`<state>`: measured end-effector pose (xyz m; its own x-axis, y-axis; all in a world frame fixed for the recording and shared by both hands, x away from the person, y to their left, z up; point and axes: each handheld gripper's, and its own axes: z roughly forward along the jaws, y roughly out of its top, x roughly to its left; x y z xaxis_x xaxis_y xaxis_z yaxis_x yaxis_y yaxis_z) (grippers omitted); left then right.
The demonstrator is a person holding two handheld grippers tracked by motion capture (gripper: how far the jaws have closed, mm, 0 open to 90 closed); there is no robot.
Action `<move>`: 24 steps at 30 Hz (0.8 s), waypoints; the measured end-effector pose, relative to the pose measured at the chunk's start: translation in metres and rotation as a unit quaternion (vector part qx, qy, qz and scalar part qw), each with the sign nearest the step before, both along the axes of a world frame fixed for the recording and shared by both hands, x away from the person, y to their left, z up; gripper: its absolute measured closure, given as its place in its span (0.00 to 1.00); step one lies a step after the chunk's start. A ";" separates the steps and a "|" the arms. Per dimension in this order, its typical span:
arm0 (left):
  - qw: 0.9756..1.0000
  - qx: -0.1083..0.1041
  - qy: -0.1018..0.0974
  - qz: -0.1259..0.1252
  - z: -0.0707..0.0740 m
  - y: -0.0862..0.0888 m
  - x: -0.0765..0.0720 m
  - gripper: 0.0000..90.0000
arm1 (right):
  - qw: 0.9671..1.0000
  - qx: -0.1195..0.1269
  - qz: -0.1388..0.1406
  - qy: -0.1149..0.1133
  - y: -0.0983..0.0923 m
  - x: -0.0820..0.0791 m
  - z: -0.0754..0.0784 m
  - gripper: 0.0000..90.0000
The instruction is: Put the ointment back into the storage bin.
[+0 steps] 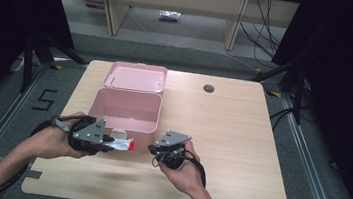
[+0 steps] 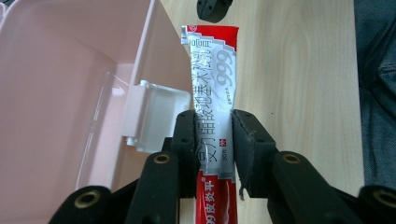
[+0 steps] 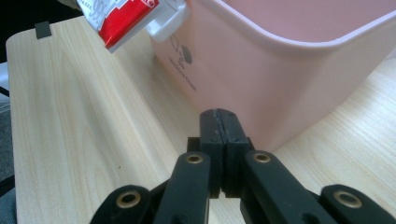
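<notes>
Black pads of your left gripper [image 2: 214, 140] clamp the middle of a red-and-silver ointment tube [image 2: 212, 88], its lower end cut off below the jaws. It hangs just beside the white latch [image 2: 149, 114] of the glossy pink plastic box [image 1: 125, 109], whose lid [image 1: 135, 77] lies open behind. Your right gripper [image 3: 219, 126] rests on the wooden table [image 1: 240, 137] with its jaws pressed together on nothing, near the box wall.

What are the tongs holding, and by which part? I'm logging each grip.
The left tongs clamp a red-and-silver tube across its middle, beside the pink box. The right tongs are shut on nothing.
</notes>
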<state>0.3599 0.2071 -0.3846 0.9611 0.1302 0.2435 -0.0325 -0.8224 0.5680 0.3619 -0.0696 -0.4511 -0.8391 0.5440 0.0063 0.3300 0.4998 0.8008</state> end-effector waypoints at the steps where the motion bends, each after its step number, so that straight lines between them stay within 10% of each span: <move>1: 1.000 -0.003 -0.007 0.004 0.000 0.000 0.000 0.79 | 1.000 0.001 0.000 -0.001 0.000 0.000 0.000 1.00; 24: 1.000 0.008 -0.028 0.000 0.016 0.000 0.010 0.79 | 1.000 0.011 -0.005 0.001 0.001 0.000 -0.001 1.00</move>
<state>0.3698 0.2072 -0.3689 0.9460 0.1260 0.2987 -0.0637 -0.8313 0.5521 0.3615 -0.0690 -0.4523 -0.8333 0.5525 0.0198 0.3368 0.4789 0.8107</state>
